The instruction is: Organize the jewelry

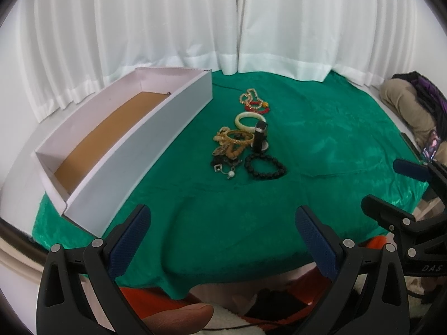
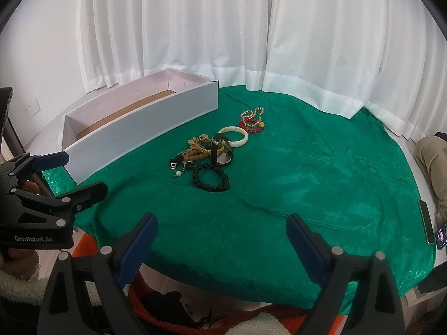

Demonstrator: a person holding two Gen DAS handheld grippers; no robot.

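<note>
Both of my tools are spread wide with nothing between the pads: my left tool (image 1: pixel 223 240) and my right tool (image 2: pixel 222 247) hover over the near edge of the counter (image 2: pixel 307 184), which is draped in green cloth.

All the jewelry lies in a loose line near the middle of the counter, just right of the white box (image 1: pixel 145 150). Nearest me is the black bead bracelet (image 2: pixel 211 177), flat and a little apart from the rest. Behind it sits a tangled heap (image 2: pixel 199 149) of gold chain, tan beads and a pearl piece, with a black watch (image 2: pixel 220 149) standing on edge against it. Farther back lie the pale jade bangle (image 2: pixel 234 136), then the red bead bracelet (image 2: pixel 251 127), which touches the gold bead strand (image 2: pixel 252 114).

Risks as I judge them: grabbing into the heap could drag several linked pieces at once; the upright watch could topple if nudged; the smooth bangle may slip from my pads; and the loose cloth could bunch up under a low pinch.

The line of pieces runs from the near side toward the curtain (image 2: pixel 223 28) at the far edge. The box's long axis runs much the same way, angled from near-left to far-right, open side up, with nothing in the part of its brown floor I can see.
</note>
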